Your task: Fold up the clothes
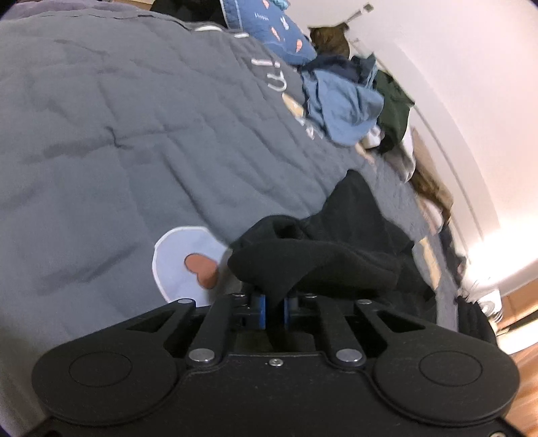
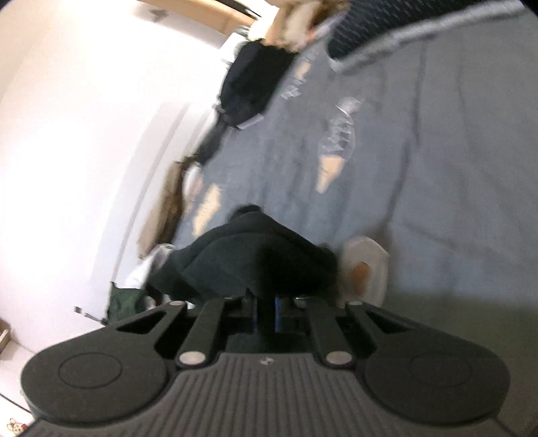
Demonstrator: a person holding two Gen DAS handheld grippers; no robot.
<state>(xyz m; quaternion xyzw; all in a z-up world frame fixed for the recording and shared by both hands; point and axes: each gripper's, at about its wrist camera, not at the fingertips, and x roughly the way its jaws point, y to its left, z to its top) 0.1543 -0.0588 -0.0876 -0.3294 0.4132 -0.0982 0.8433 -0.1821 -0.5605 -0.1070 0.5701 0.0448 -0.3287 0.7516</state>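
Observation:
A black garment point(image 1: 336, 245) hangs bunched over the grey quilt point(image 1: 117, 134) of a bed. My left gripper point(image 1: 274, 307) is shut on an edge of it, the cloth pinched between the blue pads. In the right wrist view the same black garment point(image 2: 248, 259) drapes in front of my right gripper point(image 2: 267, 311), which is shut on another edge of it. Both views are tilted and the right one is blurred. The fingertips are hidden under the cloth.
A pile of blue and dark green clothes point(image 1: 349, 101) lies at the far side of the quilt by the white wall point(image 1: 470, 84). A blue patterned pillow point(image 1: 269, 23) sits behind it. Another dark garment point(image 2: 248, 80) lies near the wall. Wooden floor point(image 1: 524, 302) shows at right.

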